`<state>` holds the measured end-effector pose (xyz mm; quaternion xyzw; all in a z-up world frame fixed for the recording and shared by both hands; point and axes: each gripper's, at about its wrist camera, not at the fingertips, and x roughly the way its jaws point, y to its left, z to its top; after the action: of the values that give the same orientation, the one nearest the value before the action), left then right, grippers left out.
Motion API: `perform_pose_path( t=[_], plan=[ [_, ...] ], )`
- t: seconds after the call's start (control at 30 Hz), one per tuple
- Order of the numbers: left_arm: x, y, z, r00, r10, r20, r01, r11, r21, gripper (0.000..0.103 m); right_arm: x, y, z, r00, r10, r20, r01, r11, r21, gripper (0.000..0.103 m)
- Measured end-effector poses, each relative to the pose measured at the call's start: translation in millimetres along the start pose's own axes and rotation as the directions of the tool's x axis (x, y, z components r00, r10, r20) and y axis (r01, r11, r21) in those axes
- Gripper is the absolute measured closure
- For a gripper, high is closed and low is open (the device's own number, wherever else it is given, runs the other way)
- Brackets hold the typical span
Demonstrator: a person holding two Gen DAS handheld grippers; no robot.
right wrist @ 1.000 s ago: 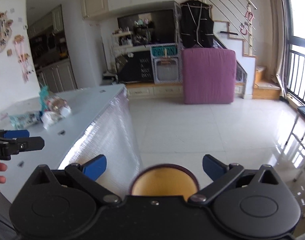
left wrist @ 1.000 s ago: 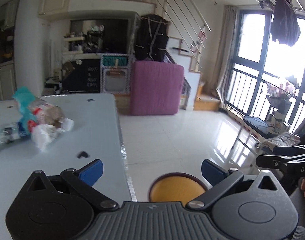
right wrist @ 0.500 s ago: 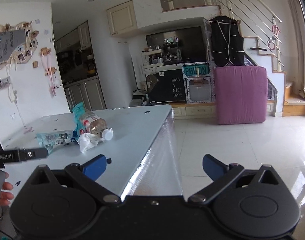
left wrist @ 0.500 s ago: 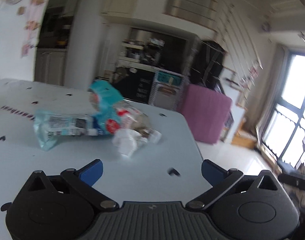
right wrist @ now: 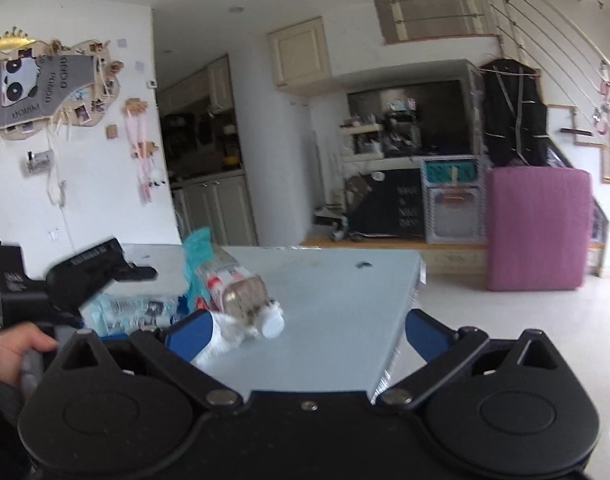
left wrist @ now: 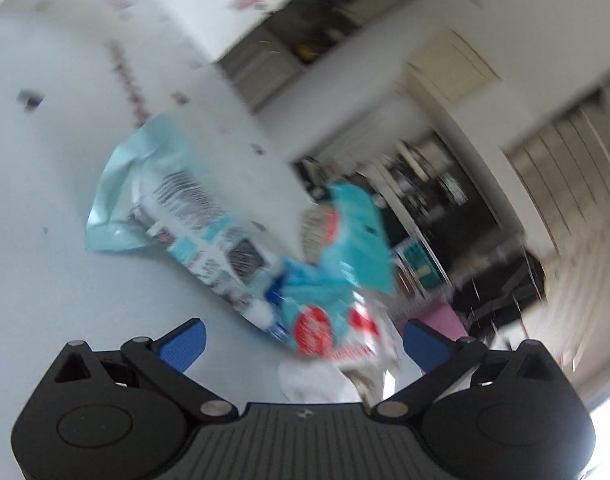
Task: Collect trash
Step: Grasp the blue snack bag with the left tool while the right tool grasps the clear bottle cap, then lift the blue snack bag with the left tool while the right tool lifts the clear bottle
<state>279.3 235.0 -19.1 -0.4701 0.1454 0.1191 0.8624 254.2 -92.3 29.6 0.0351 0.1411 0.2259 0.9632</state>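
A trash pile lies on the pale blue table (right wrist: 337, 280). It holds a crushed clear bottle (right wrist: 237, 296) with a red and white label, a teal bag (right wrist: 197, 248), a light blue printed wrapper (left wrist: 165, 200) and a white crumpled tissue (left wrist: 317, 380). My left gripper (left wrist: 305, 340) is open and tilted, right over the pile, with the bottle's label (left wrist: 333, 328) and the tissue between its fingers; this view is blurred. From the right wrist, a hand (right wrist: 17, 348) holds that tool above the wrapper (right wrist: 125, 312). My right gripper (right wrist: 305, 332) is open, a little short of the bottle.
The table's right edge (right wrist: 415, 280) drops to a white tiled floor (right wrist: 505, 328). A pink cushion block (right wrist: 537, 228) stands against the stairs at the back right. Low cabinets (right wrist: 217, 216) and shelves line the far wall.
The left gripper swung left from the floor and the yellow bin, then tipped down close onto the pile. The right gripper rose and neared the table; the bin has left both views.
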Motion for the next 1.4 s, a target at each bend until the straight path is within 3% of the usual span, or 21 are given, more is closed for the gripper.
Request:
perform_pose_path(
  t=[0.1,0.23,0.37,0.53,0.63,0.67,0.73,0.87,0.9,0.97,1.07,1.2,1.4],
  plan=[
    [8,3,-1,0.998,0.016,0.057,-0.016,1.000,-0.007,0.002,33,3,5,0.999,0.010,-0.030,-0.011,1.000,-0.027,0.000],
    [12,-5,-2,0.999,-0.029,0.044,0.029,0.999,0.020,0.003,75,10,8,0.997,0.053,-0.057,-0.057,0.995,-0.083,0.001],
    [14,-7,-3,0.998,-0.040,0.047,0.037,0.998,0.047,0.006,119,16,7,0.990,0.085,-0.112,-0.099,0.988,-0.121,0.020],
    [28,4,5,0.997,-0.068,0.038,0.067,0.997,0.039,0.016,165,38,2,0.974,0.121,-0.189,-0.158,0.967,-0.198,0.023],
    [33,11,11,0.995,-0.095,0.043,0.095,0.995,-0.012,0.025,181,49,0,0.966,0.129,-0.224,-0.183,0.954,-0.238,0.024],
    [34,13,11,0.995,-0.095,0.044,0.096,0.995,-0.021,0.029,186,51,-1,0.963,0.133,-0.236,-0.191,0.952,-0.241,0.026],
    [34,18,10,0.995,-0.091,0.041,0.092,0.995,-0.026,0.037,191,53,-2,0.955,0.134,-0.263,-0.200,0.950,-0.239,0.044],
    [36,27,10,0.997,-0.068,0.024,0.069,0.995,-0.068,0.065,186,57,-7,0.948,0.120,-0.294,-0.193,0.953,-0.233,0.069],
    [39,27,11,0.998,-0.059,0.018,0.060,0.995,-0.076,0.077,181,57,-8,0.948,0.115,-0.297,-0.188,0.955,-0.229,0.070],
    [40,34,10,0.999,-0.043,0.002,0.043,0.995,-0.087,0.089,171,58,-11,0.948,0.107,-0.301,-0.177,0.960,-0.215,0.070],
    [35,41,11,0.999,-0.053,-0.006,0.052,0.993,-0.102,0.094,155,56,-13,0.950,0.090,-0.298,-0.157,0.965,-0.209,0.070],
    [12,47,13,0.997,-0.073,-0.034,0.072,0.997,-0.030,0.100,128,47,-11,0.961,0.062,-0.269,-0.107,0.982,-0.158,0.070],
    [-36,69,24,0.983,-0.114,-0.142,0.117,0.993,0.012,0.101,93,37,-8,0.968,0.040,-0.249,-0.071,0.991,-0.117,0.071]
  ],
)
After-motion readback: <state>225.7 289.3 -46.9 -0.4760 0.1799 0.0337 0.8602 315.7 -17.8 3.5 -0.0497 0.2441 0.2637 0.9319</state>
